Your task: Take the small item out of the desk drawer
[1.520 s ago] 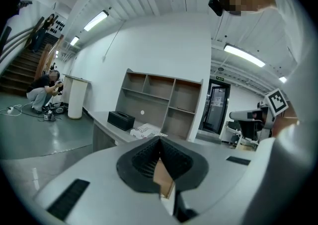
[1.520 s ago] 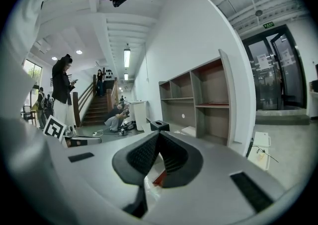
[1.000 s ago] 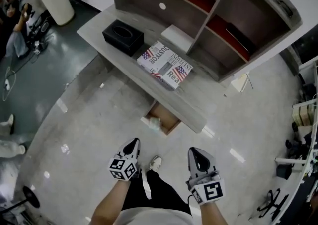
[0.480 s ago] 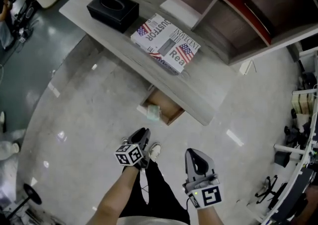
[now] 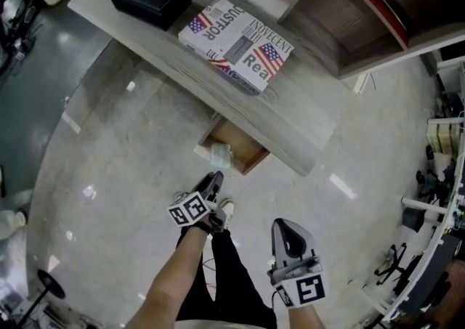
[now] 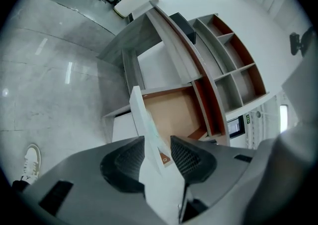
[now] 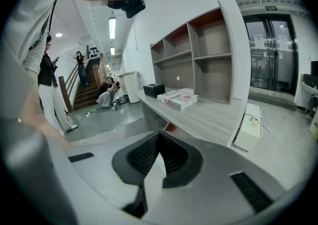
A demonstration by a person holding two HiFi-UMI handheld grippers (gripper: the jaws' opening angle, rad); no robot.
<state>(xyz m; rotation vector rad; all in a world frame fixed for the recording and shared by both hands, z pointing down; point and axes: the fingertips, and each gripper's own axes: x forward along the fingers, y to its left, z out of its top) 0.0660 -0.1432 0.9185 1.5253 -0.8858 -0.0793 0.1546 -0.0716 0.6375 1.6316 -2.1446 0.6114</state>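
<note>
With our left hand-held gripper (image 5: 215,177) just opened wide and empty, we needed to bring it squarely around the small item (image 5: 220,155), seemingly a pale packet at the front of the open drawer (image 5: 245,147), while the right hand-held gripper (image 5: 287,227) hung closed.

The flag-printed box (image 5: 236,43) on the desk (image 5: 305,120) shows "USTOR", "INNOCENT" and "Rea".
</note>
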